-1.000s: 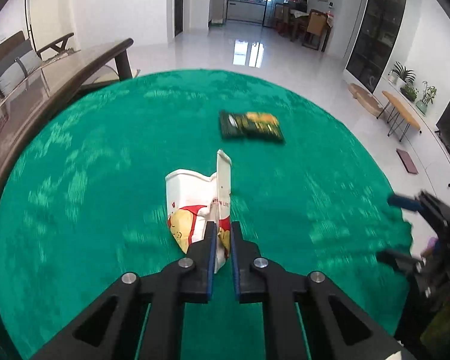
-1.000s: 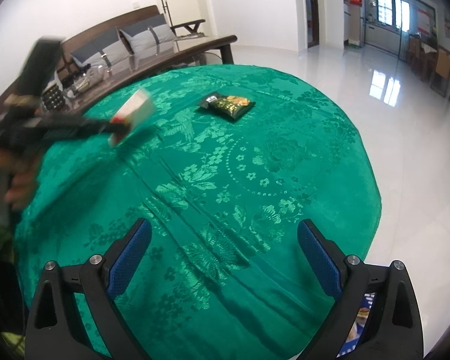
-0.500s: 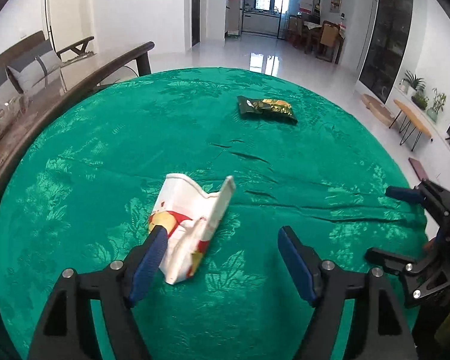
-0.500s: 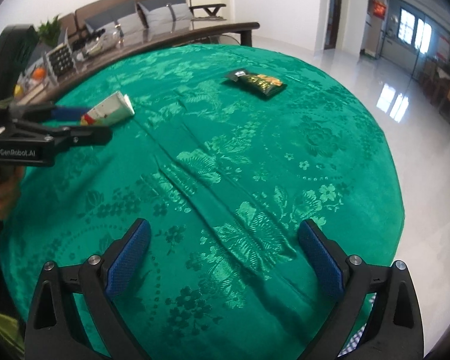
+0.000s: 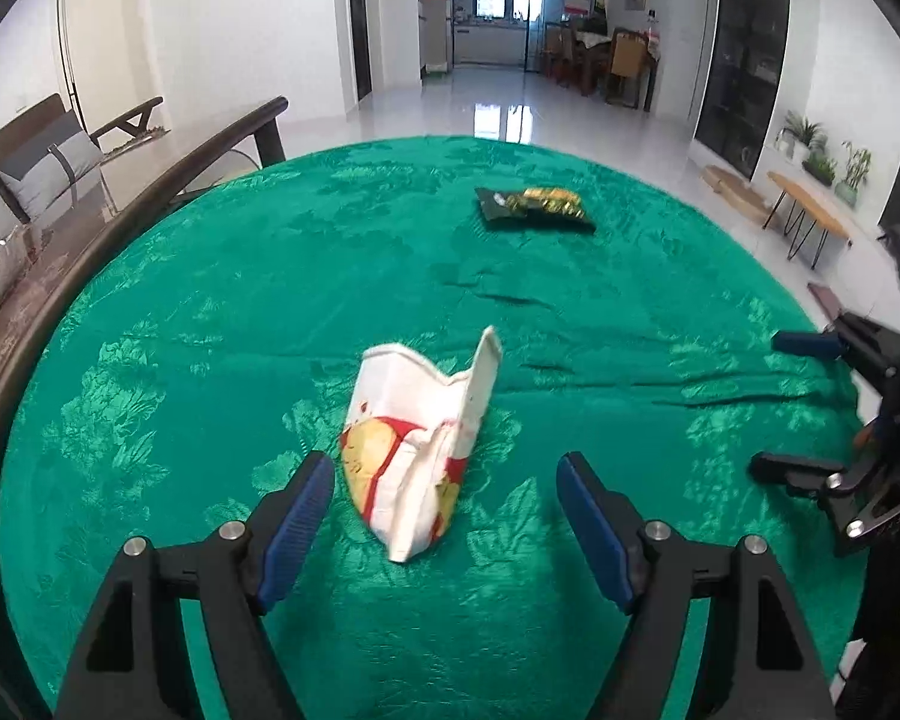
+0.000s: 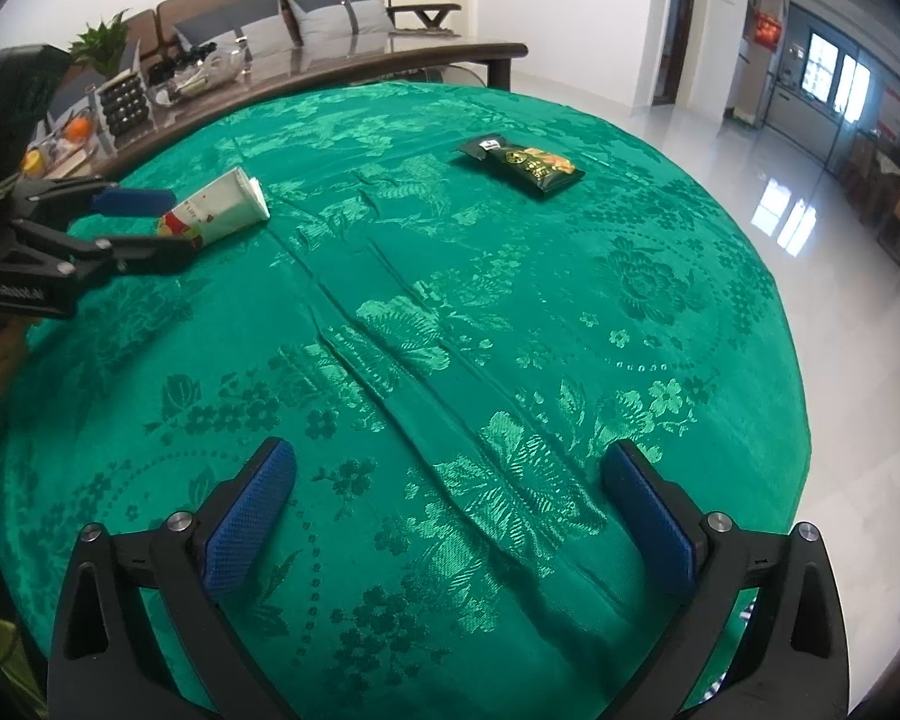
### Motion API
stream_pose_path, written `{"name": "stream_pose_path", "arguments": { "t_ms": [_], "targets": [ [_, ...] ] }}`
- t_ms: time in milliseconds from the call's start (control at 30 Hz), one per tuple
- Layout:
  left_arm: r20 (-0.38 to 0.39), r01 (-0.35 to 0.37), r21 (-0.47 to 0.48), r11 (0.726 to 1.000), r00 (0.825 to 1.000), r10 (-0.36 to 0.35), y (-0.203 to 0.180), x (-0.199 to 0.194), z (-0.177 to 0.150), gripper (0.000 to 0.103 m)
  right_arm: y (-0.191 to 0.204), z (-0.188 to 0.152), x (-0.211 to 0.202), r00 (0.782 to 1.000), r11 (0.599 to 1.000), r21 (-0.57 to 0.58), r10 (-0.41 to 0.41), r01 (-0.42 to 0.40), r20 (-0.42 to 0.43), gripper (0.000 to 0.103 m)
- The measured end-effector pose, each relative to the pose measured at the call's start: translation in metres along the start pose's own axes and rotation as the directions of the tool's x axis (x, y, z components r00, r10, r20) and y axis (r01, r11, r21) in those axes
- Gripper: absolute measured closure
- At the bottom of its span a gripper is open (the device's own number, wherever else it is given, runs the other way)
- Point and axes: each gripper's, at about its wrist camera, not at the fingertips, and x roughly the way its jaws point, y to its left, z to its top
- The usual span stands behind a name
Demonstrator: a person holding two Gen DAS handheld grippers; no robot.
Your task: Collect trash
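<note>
A crushed white paper cup with red and yellow print (image 5: pixel 417 438) lies on its side on the green tablecloth (image 5: pixel 210 312). My left gripper (image 5: pixel 447 519) is open, its blue pads on either side of the cup's near end without touching it. The cup also shows in the right wrist view (image 6: pixel 219 213), between the left gripper's fingers (image 6: pixel 132 201). A dark green snack bag (image 5: pixel 534 208) lies flat farther back; it also shows in the right wrist view (image 6: pixel 522 165). My right gripper (image 6: pixel 444 516) is open and empty above the cloth near the table's edge.
A long dark wooden table (image 6: pixel 306 69) with small items stands behind the round table, and a sofa with grey cushions (image 6: pixel 306 15) behind that. The right gripper (image 5: pixel 834 414) shows at the right edge of the left wrist view. Glossy white floor (image 6: pixel 840 276) surrounds the table.
One second ago my left gripper was shut on the paper cup and held it up. It has since opened and the cup now lies on the cloth between the pads. The right gripper stayed open.
</note>
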Motion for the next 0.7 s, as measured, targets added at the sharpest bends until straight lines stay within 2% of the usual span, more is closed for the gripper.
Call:
{"name": "stream_pose_path", "arguments": {
  "t_ms": [100, 200, 267, 333, 433, 500, 600, 700],
  "targets": [
    [-0.022, -0.051, -0.009, 0.999, 0.998, 0.051, 0.008, 0.005, 0.000, 0.025, -0.001, 0.002, -0.001, 1.000, 1.000, 0.002, 0.006, -0.006, -0.011, 0.001],
    [-0.047, -0.005, -0.076, 0.997, 0.999, 0.001, 0.023, 0.013, 0.001, 0.025, -0.013, 0.009, -0.011, 0.999, 0.999, 0.025, 0.029, -0.030, 0.038, 0.001],
    [-0.057, 0.038, -0.112, 0.993, 0.997, -0.045, 0.028, 0.019, 0.002, 0.025, -0.025, 0.023, -0.010, 0.999, 1.000, 0.015, -0.001, 0.000, 0.053, 0.001],
    [-0.050, 0.043, -0.113, 0.993, 0.998, -0.049, 0.026, 0.021, 0.004, 0.025, -0.037, 0.041, -0.001, 0.998, 0.999, -0.008, -0.036, 0.037, 0.057, 0.001],
    [-0.039, 0.044, -0.093, 0.995, 0.998, -0.047, 0.021, 0.025, 0.009, 0.025, -0.059, 0.076, 0.023, 0.998, 0.999, -0.026, -0.024, 0.025, 0.051, 0.001],
    [-0.038, 0.039, -0.078, 0.996, 0.998, -0.042, 0.019, 0.028, 0.011, 0.025, -0.069, 0.101, 0.046, 1.000, 0.999, -0.050, 0.004, -0.004, 0.012, 0.001],
    [-0.037, 0.040, -0.061, 0.997, 0.998, -0.043, 0.018, 0.029, 0.012, 0.025, -0.071, 0.136, 0.080, 0.999, 0.993, -0.118, 0.029, -0.032, -0.034, 0.001],
    [-0.032, 0.052, -0.060, 0.997, 0.998, -0.054, 0.020, 0.030, 0.013, 0.025, -0.067, 0.156, 0.102, 0.996, 0.987, -0.150, 0.056, -0.065, -0.068, 0.001]
  ]
}}
